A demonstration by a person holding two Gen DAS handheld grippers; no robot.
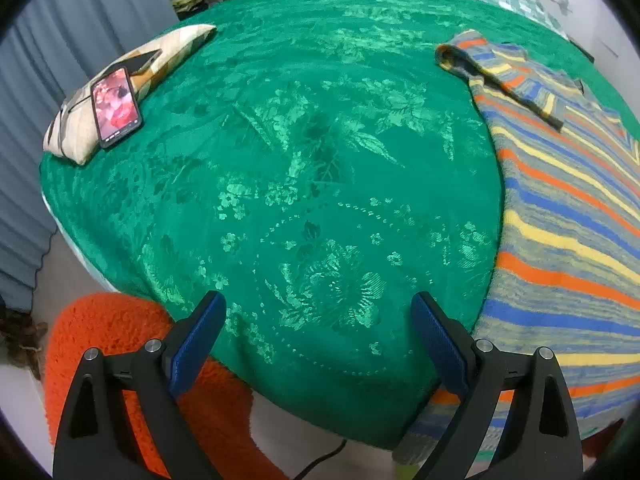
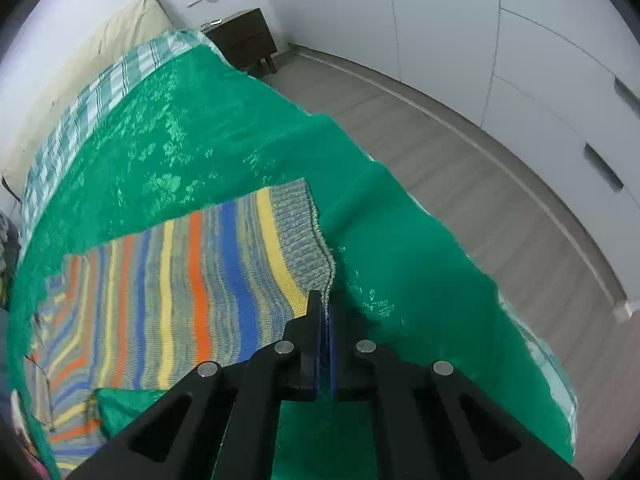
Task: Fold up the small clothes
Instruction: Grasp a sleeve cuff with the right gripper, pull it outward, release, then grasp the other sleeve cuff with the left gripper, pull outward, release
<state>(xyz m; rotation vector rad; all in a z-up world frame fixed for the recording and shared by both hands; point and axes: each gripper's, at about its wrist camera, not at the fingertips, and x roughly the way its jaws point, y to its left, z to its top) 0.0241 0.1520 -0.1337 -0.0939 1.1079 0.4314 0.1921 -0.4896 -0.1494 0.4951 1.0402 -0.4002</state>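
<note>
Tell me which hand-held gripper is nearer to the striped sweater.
Right. The right hand-held gripper is shut on the striped sweater hem; the left hand-held gripper hangs open beside it.

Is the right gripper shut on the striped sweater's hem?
Yes: right gripper is shut, its pads pinching the striped sweater at the ribbed hem.

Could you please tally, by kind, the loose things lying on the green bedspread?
Striped sweater: 1
Patterned cushion: 1
Phone with lit screen: 1
Dark phone behind it: 1
Total: 4
</note>
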